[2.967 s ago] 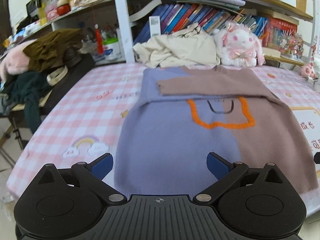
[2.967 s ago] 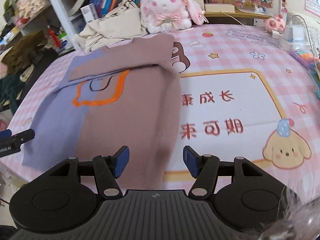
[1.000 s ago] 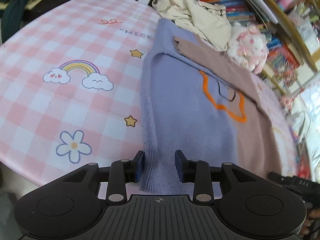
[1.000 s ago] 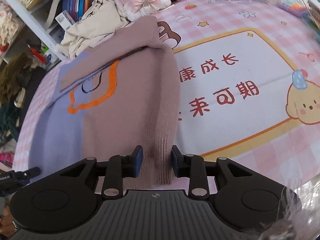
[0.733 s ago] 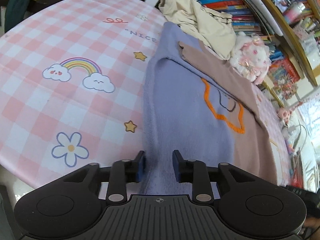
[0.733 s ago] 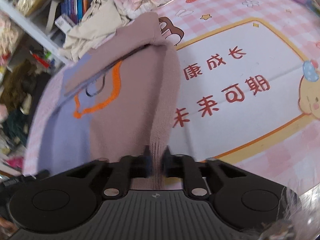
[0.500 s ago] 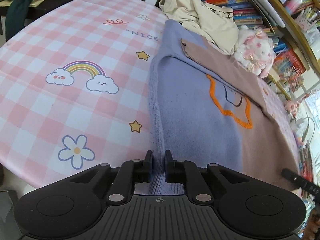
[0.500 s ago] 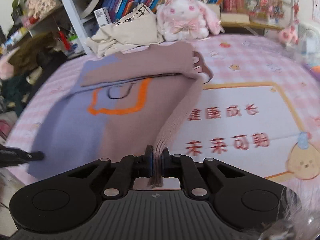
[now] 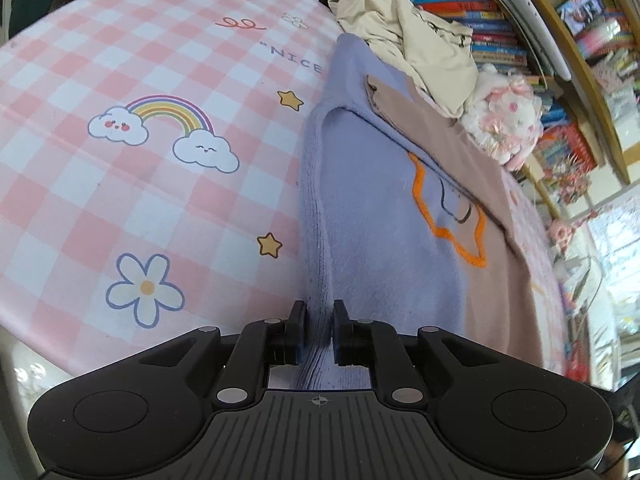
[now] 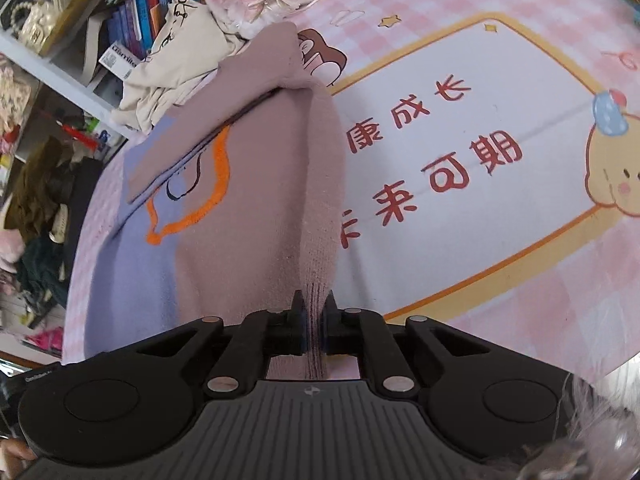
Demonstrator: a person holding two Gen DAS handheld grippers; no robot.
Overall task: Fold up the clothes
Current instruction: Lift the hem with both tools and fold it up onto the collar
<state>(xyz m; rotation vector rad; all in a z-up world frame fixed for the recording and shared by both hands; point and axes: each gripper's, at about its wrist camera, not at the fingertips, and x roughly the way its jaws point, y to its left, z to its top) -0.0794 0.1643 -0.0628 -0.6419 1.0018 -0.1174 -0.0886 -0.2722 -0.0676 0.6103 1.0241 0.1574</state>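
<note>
A sweater (image 9: 384, 232), half lilac and half dusty pink with an orange outline on its front, lies on the pink checked tablecloth (image 9: 120, 148), sleeves folded across the chest. My left gripper (image 9: 319, 314) is shut on the lilac bottom-left hem corner. In the right wrist view my right gripper (image 10: 314, 306) is shut on the pink bottom-right hem corner of the sweater (image 10: 256, 200), which rises in a ridge from the cloth toward the fingers.
A cream garment (image 9: 412, 48) and a white plush rabbit (image 9: 504, 120) sit behind the sweater, against a bookshelf (image 9: 560, 24). Dark clothes (image 10: 40, 200) pile up at the far left. A printed panel with red characters (image 10: 440, 152) covers the cloth to the right.
Both grippers came down to the sweater's bottom hem and went from open to shut on its two corners. The hem now lifts off the cloth at both corners.
</note>
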